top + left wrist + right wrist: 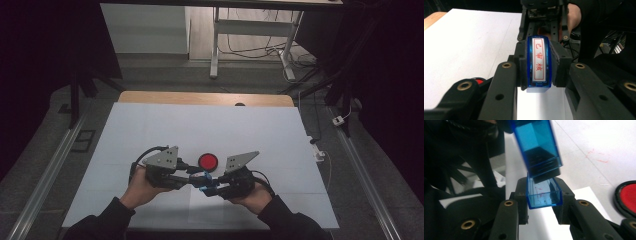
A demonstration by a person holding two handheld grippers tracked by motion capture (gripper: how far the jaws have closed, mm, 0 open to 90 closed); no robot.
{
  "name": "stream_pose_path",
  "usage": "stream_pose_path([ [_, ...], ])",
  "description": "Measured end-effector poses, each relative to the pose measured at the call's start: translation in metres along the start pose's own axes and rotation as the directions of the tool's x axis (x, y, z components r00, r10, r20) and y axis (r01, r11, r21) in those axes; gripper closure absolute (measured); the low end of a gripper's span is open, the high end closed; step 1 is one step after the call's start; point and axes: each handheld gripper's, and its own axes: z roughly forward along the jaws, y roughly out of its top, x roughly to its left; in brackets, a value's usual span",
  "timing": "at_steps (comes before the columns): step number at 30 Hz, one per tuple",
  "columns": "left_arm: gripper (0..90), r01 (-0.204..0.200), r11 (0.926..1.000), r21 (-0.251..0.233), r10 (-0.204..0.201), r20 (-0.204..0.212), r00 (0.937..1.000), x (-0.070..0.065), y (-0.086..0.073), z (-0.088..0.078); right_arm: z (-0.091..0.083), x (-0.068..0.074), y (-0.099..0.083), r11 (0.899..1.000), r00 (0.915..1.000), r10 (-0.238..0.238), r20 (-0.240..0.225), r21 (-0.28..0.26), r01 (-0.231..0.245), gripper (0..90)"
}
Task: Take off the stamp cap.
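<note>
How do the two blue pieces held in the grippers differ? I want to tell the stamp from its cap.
The stamp body carries a white label with red characters; the cap is plain, with red smears inside. The stamp body is long with a dark core; the cap is short, hollow and open-ended. The left gripper clamps the body, the right gripper the cap. Both are clear blue plastic.

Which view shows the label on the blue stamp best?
Left gripper view: the white label with red characters on the blue stamp faces the camera. Right gripper view shows the stamp's blue body above its cap, no label. High view: a small blue speck.
</note>
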Motion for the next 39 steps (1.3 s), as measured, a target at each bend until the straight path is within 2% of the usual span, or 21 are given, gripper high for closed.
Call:
stream_pose_path([
  [3, 70.3, 0.011, 0.9999, -0.001, -0.011, -0.009, 0.9999, 0.001, 0.000, -0.001, 0.000, 0.002, 0.000, 1.000, 0.9996, -0.013, 0.025, 0.012, 0.013, 68.5],
  [4, 70.3, 0.017, 0.9999, 0.003, -0.017, -0.017, 0.9997, 0.002, -0.001, -0.001, -0.002, 0.003, 0.000, 0.999, 0.9984, -0.027, 0.050, 0.030, 0.025, 68.5],
  [7, 70.3, 0.023, 0.9997, 0.008, -0.023, -0.022, 0.9995, 0.003, -0.002, -0.001, -0.004, 0.004, -0.001, 1.000, 0.9973, -0.017, 0.071, 0.024, 0.015, 68.6],
  [9, 70.3, 0.029, 0.9995, 0.013, -0.029, -0.033, 0.9990, 0.003, -0.003, -0.001, -0.005, 0.004, -0.001, 1.000, 0.9971, -0.011, 0.075, 0.024, 0.009, 68.6],
  [12, 70.2, 0.048, 0.9988, 0.012, -0.047, -0.042, 0.9980, 0.004, -0.004, -0.002, -0.010, 0.004, -0.003, 1.000, 0.9944, -0.009, 0.105, 0.029, 0.005, 68.5],
  [16, 70.2, 0.058, 0.9982, 0.013, -0.057, -0.048, 0.9972, 0.005, -0.004, -0.003, -0.014, 0.006, -0.005, 1.000, 0.9936, -0.004, 0.113, 0.025, 0.001, 68.4],
  [23, 70.1, 0.078, 0.9967, 0.023, -0.076, -0.064, 0.9950, 0.006, -0.005, -0.002, -0.023, 0.012, -0.009, 0.998, 0.9860, -0.031, 0.164, 0.055, 0.022, 68.3],
  [29, 70.1, 0.092, 0.9953, 0.029, -0.090, -0.078, 0.9929, 0.007, -0.006, -0.002, -0.032, 0.016, -0.013, 0.999, 0.9800, -0.026, 0.197, 0.046, 0.018, 68.4],
  [39, 70.0, 0.149, 0.9876, 0.048, -0.143, -0.111, 0.9834, 0.011, -0.008, -0.001, -0.052, 0.021, -0.020, 1.000, 0.9672, 0.012, 0.254, 0.011, -0.015, 68.4],
])
